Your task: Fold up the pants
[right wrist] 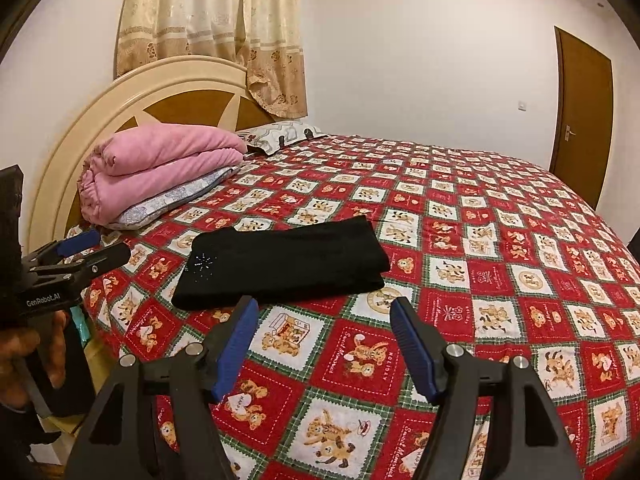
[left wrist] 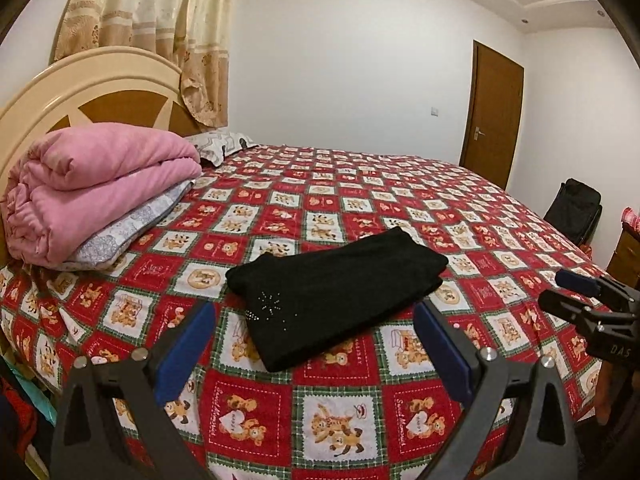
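Observation:
The black pants point(left wrist: 336, 292) lie folded into a compact rectangle on the red teddy-bear bedspread point(left wrist: 340, 412), a small sparkly star pattern near one corner. In the right wrist view the same pants point(right wrist: 284, 266) lie flat ahead of the fingers. My left gripper point(left wrist: 316, 320) hovers just short of the pants, open wide, nothing between its blue pads. My right gripper point(right wrist: 324, 312) is held back from the pants too, open and empty. Each gripper shows at the edge of the other's view: the right gripper point(left wrist: 576, 284) and the left gripper point(right wrist: 96, 246).
A folded pink blanket point(left wrist: 92, 188) sits on a pillow by the headboard point(left wrist: 80, 88) at the left. A second pillow point(left wrist: 222, 144) lies behind it. A brown door point(left wrist: 494, 112) and a black bag point(left wrist: 574, 208) stand at the right. A hand point(right wrist: 24, 356) holds the left gripper's handle.

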